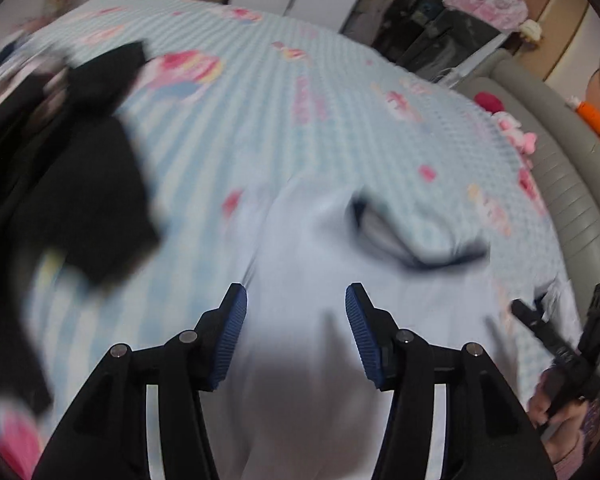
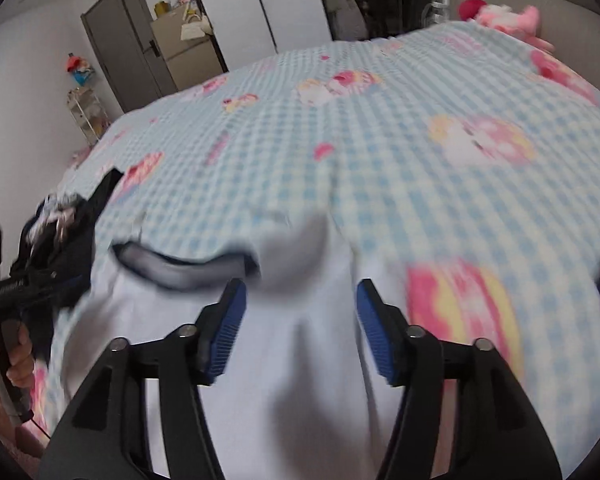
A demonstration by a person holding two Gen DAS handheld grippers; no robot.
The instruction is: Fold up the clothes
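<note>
We find the left gripper (image 1: 296, 300) with jaws apart and nothing clamped, and the right gripper (image 2: 300, 296) likewise parted and empty, both pitched down over the pale garment (image 1: 312, 248) spread on the checked bedspread (image 1: 308, 112). The garment lies directly beneath and ahead of both claws; its dark-trimmed neckline (image 2: 180, 264) sits ahead-left of the right claw and ahead-right of the left, so neither hand looks nearer. Its long axis we cannot tell; dark clothes (image 1: 84, 176) lie left of the left claw.
</note>
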